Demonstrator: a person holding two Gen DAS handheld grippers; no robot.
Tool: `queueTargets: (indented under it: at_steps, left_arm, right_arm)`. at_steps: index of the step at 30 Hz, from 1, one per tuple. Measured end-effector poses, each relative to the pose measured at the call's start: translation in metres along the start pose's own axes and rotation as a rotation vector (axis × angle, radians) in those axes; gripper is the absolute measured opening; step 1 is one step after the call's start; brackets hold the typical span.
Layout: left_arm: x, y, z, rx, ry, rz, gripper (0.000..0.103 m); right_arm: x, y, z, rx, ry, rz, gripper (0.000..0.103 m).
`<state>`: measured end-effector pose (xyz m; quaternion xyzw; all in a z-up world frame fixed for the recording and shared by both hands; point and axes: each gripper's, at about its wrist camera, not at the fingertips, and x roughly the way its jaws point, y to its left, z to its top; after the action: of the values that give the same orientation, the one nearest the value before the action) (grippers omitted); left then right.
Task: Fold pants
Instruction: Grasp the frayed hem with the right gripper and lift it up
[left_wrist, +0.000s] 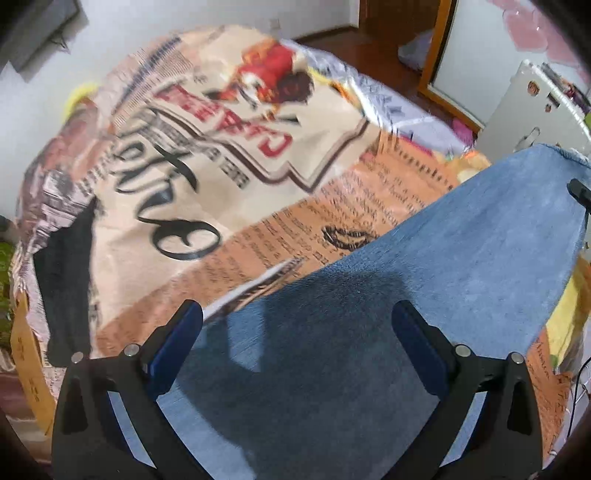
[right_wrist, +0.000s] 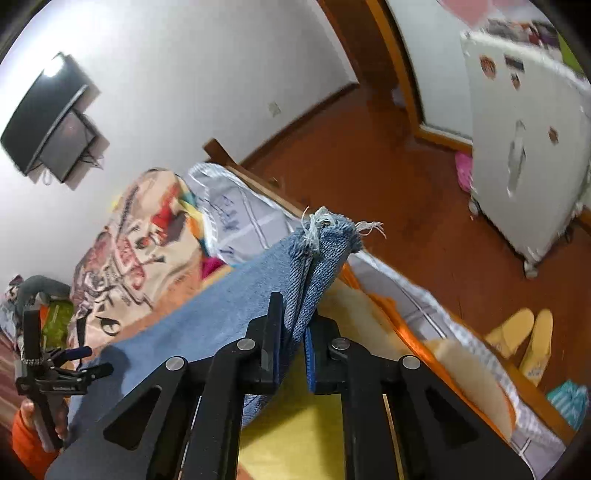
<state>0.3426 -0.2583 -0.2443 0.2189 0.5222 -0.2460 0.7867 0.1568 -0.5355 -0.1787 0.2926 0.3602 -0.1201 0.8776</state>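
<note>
The right gripper is clamped on the frayed hem end of the pants, its blue-padded fingers pinching several bunched layers of denim with loose white threads sticking out past the grip. The pants are light blue jeans, faded and softly textured, lying on the bed as one long band; the held end is lifted off the bedspread while the rest lies flat. Their long axis runs from the right gripper diagonally down towards the left gripper, along the bed's near side. In the left wrist view the left gripper stands wide, its fingers spread above the flat denim with nothing between them; whether the tips touch the cloth I cannot tell. A hand in an orange sleeve carries that gripper. Beneath the pants lies a printed bedspread with lettering, and a yellow patch shows by the bed's near edge. Beyond the bed's far edge are a red-brown floor, yellow slippers and a white cabinet.
</note>
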Motion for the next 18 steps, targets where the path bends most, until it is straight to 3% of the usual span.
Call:
queueTargets:
  at_steps: [8, 18]
  left_arm:
    - [-0.076, 0.03, -0.018, -0.08, -0.186, 0.022, 0.103]
    - [-0.141, 0.075, -0.06, -0.19, -0.343, 0.046, 0.103]
  right_arm:
    - [-0.04, 0.067, 0.013, -0.131, -0.121, 0.11, 0.007]
    - [-0.048, 0.164, 0.006, -0.303, -0.119, 0.289, 0.007]
